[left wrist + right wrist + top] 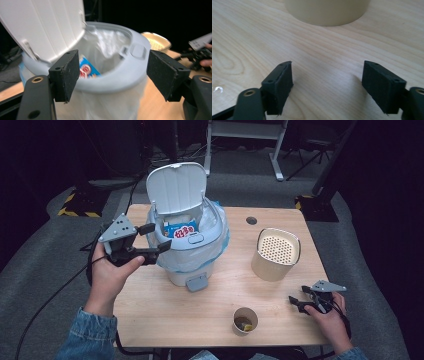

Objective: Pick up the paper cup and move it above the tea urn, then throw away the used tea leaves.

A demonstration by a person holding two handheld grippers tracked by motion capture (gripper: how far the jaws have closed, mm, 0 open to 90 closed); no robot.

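A pale grey bin (189,251) with a plastic liner stands on the wooden table (165,307), its lid (176,186) tipped up and back. Inside lies a blue and red packet (181,229), seen also in the left gripper view as the packet (86,70) below the bin's rim (117,80). My left gripper (151,240) is open at the bin's left side, level with the rim, with nothing between its jaws. My right gripper (297,302) rests low over the table's right front, open and empty. Its jaws face the cream canister (327,11).
A cream canister (275,254) with a perforated top stands right of the bin. A paper cup (245,320) with something brownish inside sits near the front edge. A round hole (251,220) is in the table's far right part. Dark floor and furniture legs lie beyond.
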